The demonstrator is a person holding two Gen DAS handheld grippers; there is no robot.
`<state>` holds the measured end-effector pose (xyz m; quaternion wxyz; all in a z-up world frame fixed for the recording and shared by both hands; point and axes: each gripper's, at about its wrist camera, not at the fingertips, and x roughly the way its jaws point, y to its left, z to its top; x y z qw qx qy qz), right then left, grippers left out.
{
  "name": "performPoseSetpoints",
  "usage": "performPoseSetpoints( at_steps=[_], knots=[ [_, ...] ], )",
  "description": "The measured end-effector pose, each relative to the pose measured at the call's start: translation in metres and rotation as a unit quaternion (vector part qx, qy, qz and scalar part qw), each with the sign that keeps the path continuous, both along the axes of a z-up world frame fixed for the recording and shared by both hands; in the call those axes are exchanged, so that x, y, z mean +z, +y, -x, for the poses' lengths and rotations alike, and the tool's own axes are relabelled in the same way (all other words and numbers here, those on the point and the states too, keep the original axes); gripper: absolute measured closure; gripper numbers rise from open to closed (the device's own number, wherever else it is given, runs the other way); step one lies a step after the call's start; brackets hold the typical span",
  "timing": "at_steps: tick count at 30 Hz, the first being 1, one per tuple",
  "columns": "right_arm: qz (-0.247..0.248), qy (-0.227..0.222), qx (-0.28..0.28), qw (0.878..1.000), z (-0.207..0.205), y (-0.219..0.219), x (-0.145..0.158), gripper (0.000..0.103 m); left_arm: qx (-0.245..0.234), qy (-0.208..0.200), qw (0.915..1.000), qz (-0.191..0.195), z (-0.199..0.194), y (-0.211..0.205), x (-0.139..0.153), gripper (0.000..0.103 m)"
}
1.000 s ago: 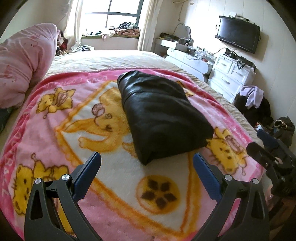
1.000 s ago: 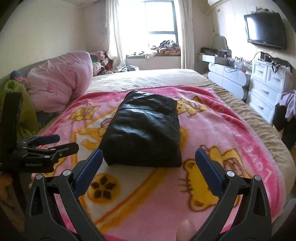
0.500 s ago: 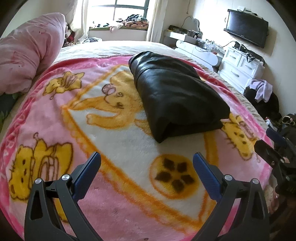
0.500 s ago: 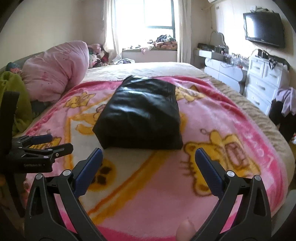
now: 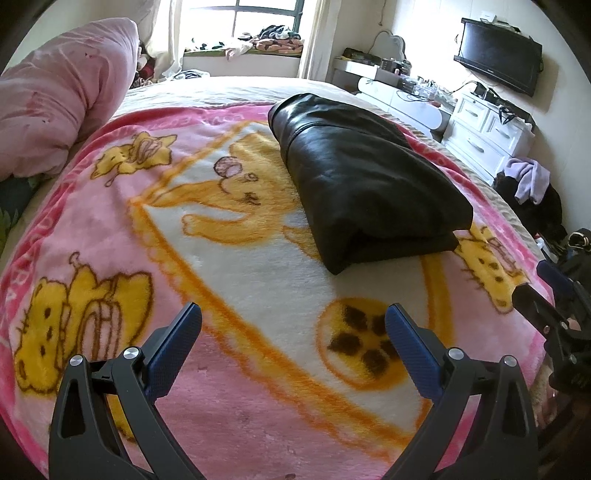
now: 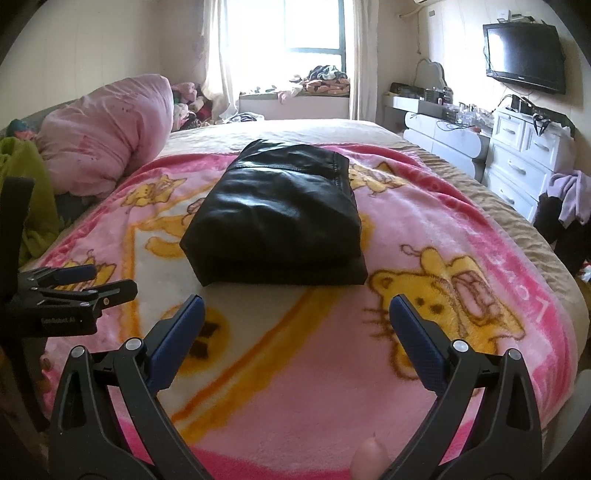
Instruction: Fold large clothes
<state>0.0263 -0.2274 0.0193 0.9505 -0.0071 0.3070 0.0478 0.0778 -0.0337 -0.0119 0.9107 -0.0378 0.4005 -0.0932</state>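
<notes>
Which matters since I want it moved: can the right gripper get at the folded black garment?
Probably yes: the right gripper is open, and only bare pink blanket lies between it and the black garment.

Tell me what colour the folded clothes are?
Shiny black, like leather; the folded garment shows best in the right wrist view.

Blown-out window (image 6: pixel 284 35) backlight, fisheye edges

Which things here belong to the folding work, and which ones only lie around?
Belong to the job:
black folded garment
left gripper, open
right gripper, open

Only lying about:
pink cartoon blanket
pink duvet bundle
television
white dresser
</notes>
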Motion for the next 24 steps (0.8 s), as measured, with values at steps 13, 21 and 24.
performPoseSetpoints(
  at_steps=[13,21,24],
  knots=[
    [0.0,0.002,0.002,1.0,0.0,0.001,-0.001,0.009,-0.007,-0.008,0.9999,-0.001,0.006,-0.004,0.005,0.004],
    [0.001,0.002,0.001,1.0,0.001,0.002,-0.001,0.009,-0.004,-0.011,0.9999,-0.004,0.008,-0.005,0.009,0.004],
    [0.001,0.002,0.001,1.0,0.001,0.002,-0.001,0.009,-0.003,-0.012,0.9999,-0.005,0.008,-0.004,0.011,0.004]
  ],
)
